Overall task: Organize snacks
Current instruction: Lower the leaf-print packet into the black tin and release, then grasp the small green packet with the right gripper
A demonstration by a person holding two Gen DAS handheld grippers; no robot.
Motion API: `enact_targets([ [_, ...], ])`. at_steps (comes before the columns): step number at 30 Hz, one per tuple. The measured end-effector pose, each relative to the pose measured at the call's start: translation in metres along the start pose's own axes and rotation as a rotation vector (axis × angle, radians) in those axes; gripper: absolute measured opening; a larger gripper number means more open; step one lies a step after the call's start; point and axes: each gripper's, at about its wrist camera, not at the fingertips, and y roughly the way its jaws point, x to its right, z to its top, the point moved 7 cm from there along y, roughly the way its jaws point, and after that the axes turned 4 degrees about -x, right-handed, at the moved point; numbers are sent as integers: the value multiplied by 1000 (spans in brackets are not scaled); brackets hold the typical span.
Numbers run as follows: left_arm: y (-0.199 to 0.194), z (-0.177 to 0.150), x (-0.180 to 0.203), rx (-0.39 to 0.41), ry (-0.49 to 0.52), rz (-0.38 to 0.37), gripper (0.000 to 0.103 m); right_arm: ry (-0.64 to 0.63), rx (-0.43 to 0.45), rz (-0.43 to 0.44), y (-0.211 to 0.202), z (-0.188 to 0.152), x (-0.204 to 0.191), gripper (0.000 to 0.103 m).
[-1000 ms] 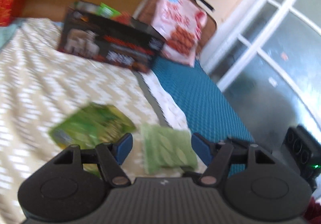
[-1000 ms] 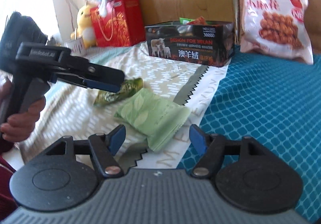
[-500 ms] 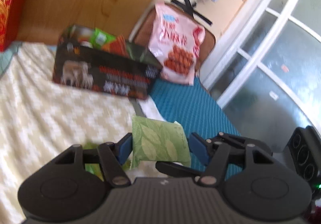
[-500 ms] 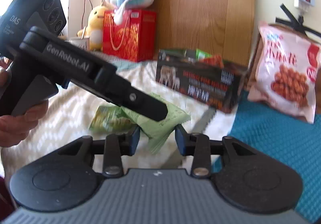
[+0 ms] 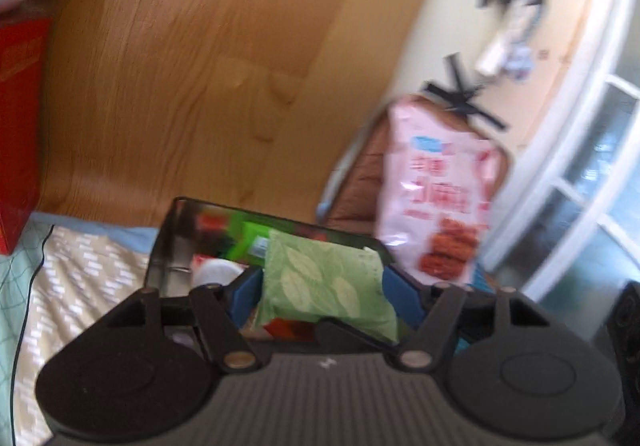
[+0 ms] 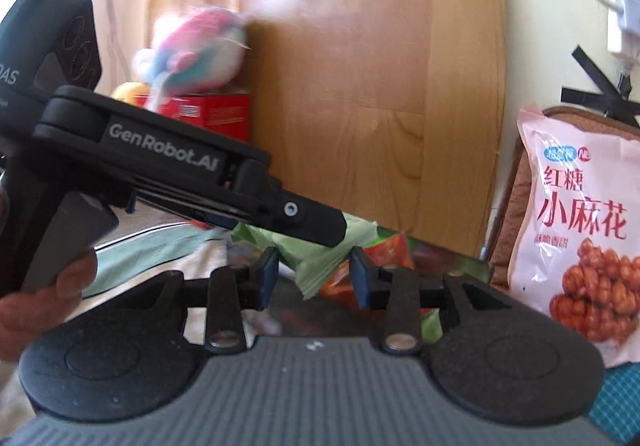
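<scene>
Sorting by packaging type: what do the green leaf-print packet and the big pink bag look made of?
Green leaf-print packet: looks like thin matte plastic film, soft, with a crimped edge. Big pink bag: glossy plastic film, judging by its sheen and wrinkles.

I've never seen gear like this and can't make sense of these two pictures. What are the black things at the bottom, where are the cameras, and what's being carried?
There is no robot here. A person holds a two-fingered tool in each hand, and a wide-angle camera on each looks forward along its fingers. One picture comes from the left tool, the other from the right tool, which also sees the left one crossing its view and the hand holding it. The left tool grips a green leaf-print packet above an open black box with snacks inside. A corner of the packet lies between the right tool's fingers, which don't seem to press it. Both tools' jaws have just been opening a little. A pink snack bag leans behind, and the box sits on a patterned bedcover.
</scene>
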Motion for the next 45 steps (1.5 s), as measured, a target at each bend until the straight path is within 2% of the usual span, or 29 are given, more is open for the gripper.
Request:
enact_targets([
  [3, 7, -1, -12, -12, -36, 24, 68, 54, -21, -38, 6, -7, 15, 49],
  [7, -28, -10, -22, 50, -61, 2, 69, 130, 45, -28, -33, -16, 22, 50],
  [9, -49, -22, -28, 59, -85, -6, 71, 172, 44, 20, -52, -26, 19, 50],
  [11, -66, -40, -34, 40, -108, -15, 71, 225, 10, 106, -64, -40, 12, 50],
  [15, -92, -95, -42, -40, -167, -35, 71, 411, -140, 297, -71, -78, -5, 49],
  [17, -104, -123, -44, -73, -198, -42, 71, 472, -195, 337, -72, -95, -13, 49],
  [19, -114, -146, -45, -98, -229, -57, 69, 505, -232, 341, -74, -105, -18, 48],
  [22, -124, -174, -44, -124, -269, -77, 64, 538, -250, 376, -81, -111, -26, 44],
  [23, -126, -178, -42, -107, -266, -80, 63, 545, -255, 390, -80, -111, -29, 44],
  [28, -128, -186, -37, -75, -269, -85, 64, 585, -288, 472, -75, -114, -56, 34],
  [29, -128, -186, -36, -72, -268, -83, 64, 573, -294, 473, -74, -114, -62, 28],
  [31, -129, -186, -37, -68, -278, -83, 64, 597, -296, 494, -74, -113, -69, 23],
  [33, -130, -186, -39, -71, -303, -101, 64, 645, -295, 501, -75, -115, -67, 22],
  [36, -131, -183, -43, -65, -347, -139, 64, 797, -283, 537, -76, -120, -55, 21],
  [40, -133, -175, -46, -50, -394, -174, 68, 962, -204, 577, -85, -114, -31, 21],
  [45, -128, -157, -27, -41, -396, -314, 71, 971, -137, 589, -89, -96, -19, 21],
])
